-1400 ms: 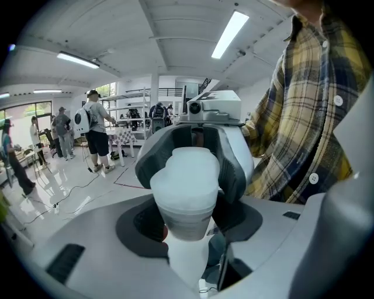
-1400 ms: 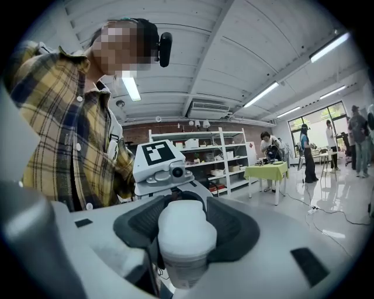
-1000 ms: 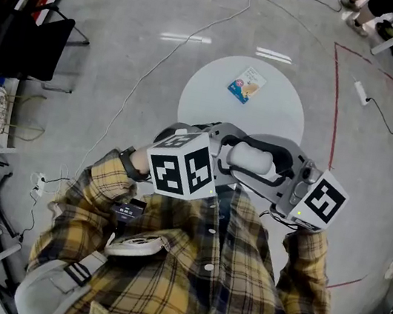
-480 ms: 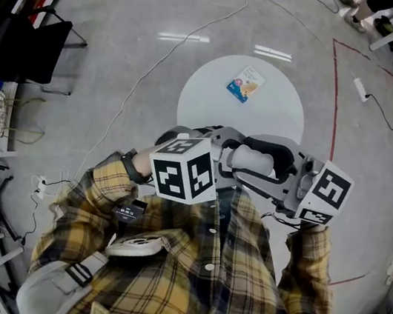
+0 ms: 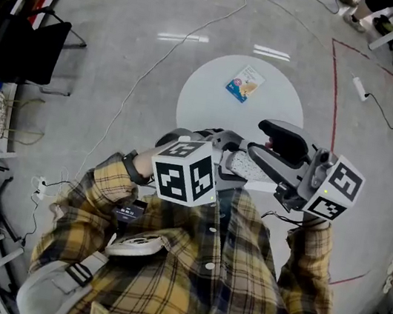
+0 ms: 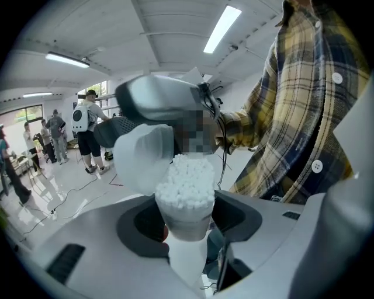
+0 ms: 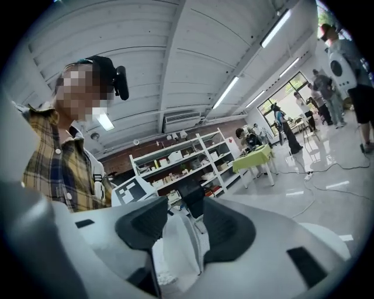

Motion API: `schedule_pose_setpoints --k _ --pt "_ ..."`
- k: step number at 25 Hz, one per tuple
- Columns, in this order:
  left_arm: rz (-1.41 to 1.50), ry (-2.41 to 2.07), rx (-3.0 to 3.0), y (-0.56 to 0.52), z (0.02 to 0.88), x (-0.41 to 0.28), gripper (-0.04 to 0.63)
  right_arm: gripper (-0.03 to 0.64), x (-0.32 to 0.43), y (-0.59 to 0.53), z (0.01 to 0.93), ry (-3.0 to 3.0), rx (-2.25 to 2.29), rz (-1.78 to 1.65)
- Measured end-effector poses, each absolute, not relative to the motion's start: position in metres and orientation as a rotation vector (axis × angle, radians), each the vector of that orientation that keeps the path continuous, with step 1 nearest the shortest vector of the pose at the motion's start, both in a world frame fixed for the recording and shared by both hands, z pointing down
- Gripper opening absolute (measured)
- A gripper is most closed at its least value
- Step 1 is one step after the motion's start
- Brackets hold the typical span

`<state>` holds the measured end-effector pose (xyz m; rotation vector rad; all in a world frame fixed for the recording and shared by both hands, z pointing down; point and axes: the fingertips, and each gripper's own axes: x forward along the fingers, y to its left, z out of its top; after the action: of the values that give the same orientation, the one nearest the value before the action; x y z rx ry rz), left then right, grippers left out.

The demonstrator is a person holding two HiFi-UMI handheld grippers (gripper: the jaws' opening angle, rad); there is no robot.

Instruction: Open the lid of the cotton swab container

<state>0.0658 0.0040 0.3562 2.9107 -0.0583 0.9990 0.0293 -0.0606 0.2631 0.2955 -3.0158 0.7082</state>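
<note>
The cotton swab container (image 6: 184, 204) is a clear tub packed with white swabs (image 6: 187, 175), and my left gripper (image 6: 187, 221) is shut on its body. Its translucent lid (image 6: 143, 159) stands tipped up to the left of the swabs. In the right gripper view this lid (image 7: 178, 245) sits between the dark pads of my right gripper (image 7: 184, 226); those jaws have just been closing, and the pads touch the lid. In the head view both grippers are in front of my chest: the left gripper (image 5: 225, 156) holds the container (image 5: 247, 167), and the right gripper (image 5: 263, 142) is above it.
A round white table (image 5: 264, 115) stands on the floor ahead, with a small printed packet (image 5: 245, 84) on it. Cables and red tape lines cross the floor. A black chair (image 5: 21, 43) is at the left. Shelves (image 7: 187, 160) and people fill the room behind.
My right gripper has rolled and shifted up and to the right. The white lid that capped the container has come up, and the swabs now show. The left gripper has stayed put.
</note>
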Motion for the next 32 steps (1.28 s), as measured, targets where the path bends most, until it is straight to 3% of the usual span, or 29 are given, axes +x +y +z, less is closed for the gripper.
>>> schedule_pose_setpoints --k 18,32 --pt "0.982 -0.064 2.892 0.009 0.357 0.069 0.239 0.178 0.043 -0.084 0.270 -3.023 0.491 0.789" --pt "0.950 -0.233 2.863 -0.019 0.353 0.057 0.239 0.144 0.062 -0.081 0.249 -2.971 0.787 0.442"
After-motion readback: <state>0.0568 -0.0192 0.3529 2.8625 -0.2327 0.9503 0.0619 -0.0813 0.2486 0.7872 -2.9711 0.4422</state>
